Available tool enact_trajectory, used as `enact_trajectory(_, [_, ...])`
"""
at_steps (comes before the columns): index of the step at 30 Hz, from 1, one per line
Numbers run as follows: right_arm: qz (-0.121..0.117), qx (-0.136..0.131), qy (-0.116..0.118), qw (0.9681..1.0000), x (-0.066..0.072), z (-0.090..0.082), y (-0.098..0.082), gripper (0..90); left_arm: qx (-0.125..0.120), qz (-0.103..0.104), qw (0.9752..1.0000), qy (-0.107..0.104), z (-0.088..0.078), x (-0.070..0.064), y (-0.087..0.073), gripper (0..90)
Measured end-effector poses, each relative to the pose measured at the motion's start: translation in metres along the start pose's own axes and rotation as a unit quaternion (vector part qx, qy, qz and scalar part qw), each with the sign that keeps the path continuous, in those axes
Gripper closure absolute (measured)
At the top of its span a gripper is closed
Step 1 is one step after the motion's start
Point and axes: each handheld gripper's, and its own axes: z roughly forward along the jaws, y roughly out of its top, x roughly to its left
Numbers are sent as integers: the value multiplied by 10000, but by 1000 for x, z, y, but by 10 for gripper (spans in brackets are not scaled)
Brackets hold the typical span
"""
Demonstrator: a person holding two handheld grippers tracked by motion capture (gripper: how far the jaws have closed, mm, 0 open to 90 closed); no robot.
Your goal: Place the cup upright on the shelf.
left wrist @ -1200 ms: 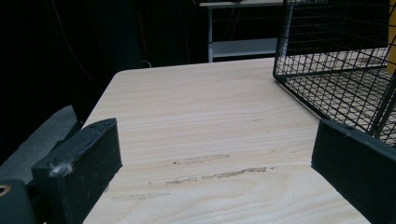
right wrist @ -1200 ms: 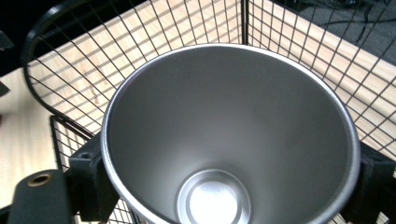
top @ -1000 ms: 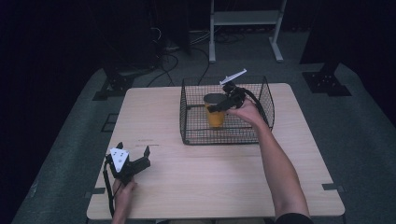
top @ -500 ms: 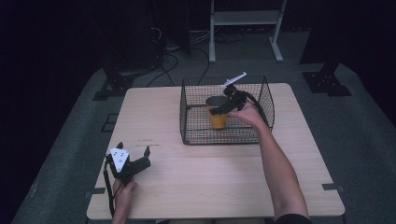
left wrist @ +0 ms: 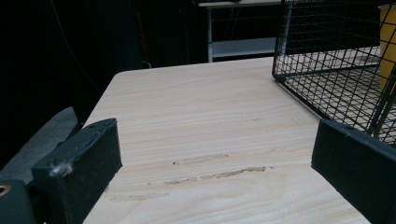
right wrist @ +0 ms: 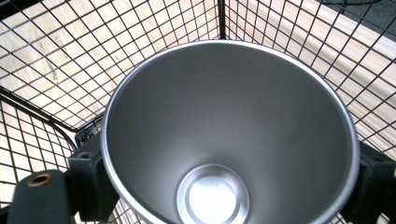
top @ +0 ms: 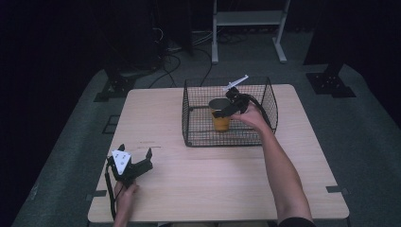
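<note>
A yellow cup with a steel inside stands upright inside the black wire basket at the table's far middle. My right gripper reaches in over the basket's right side and is shut on the cup near its rim. In the right gripper view the cup's empty steel bowl sits between the two black pads of the right gripper. Whether the cup's base touches the basket floor I cannot tell. My left gripper rests open on the table at the front left, with nothing between its jaws.
The wooden table has bare room across its front and left. In the left gripper view the basket stands ahead to the right with the cup's yellow side behind its mesh. A white metal rack stands on the floor beyond the table.
The right gripper and the cup have sunk a little lower inside the basket. The left gripper has stayed still.
</note>
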Motion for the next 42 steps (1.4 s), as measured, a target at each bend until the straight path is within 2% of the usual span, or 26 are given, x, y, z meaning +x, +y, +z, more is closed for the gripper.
enact_trajectory(4, [-166, 21, -22, 9999, 3, 0, -1, 123, -1, 1, 10000, 0, 0, 0, 0, 8])
enact_trajectory(18, [-280, 160, -108, 9994, 7, -3, -4, 115, 4, 20, 10000, 1, 0, -1, 0, 8])
enact_trajectory(21, [-315, 280, -166, 9990, 7, -3, -5, 105, 7, 24, 10000, 2, 0, -1, 0, 8])
enact_trajectory(35, [-325, 224, -127, 9991, 8, -7, -6, 74, 10, 31, 10000, 13, 0, -1, 0, 8])
enact_trajectory(37, [-264, 187, -100, 9994, 8, -9, -6, 73, 9, 32, 10000, 16, 0, -1, 0, 8])
enact_trajectory(39, [-271, 146, -137, 9994, 8, -11, -5, 29, 7, 34, 10000, 15, 0, -1, 0, 8])
enact_trajectory(42, [-260, 113, -130, 9995, 9, -13, -4, 23, 2, 38, 10000, 23, 1, -1, 0, 8])
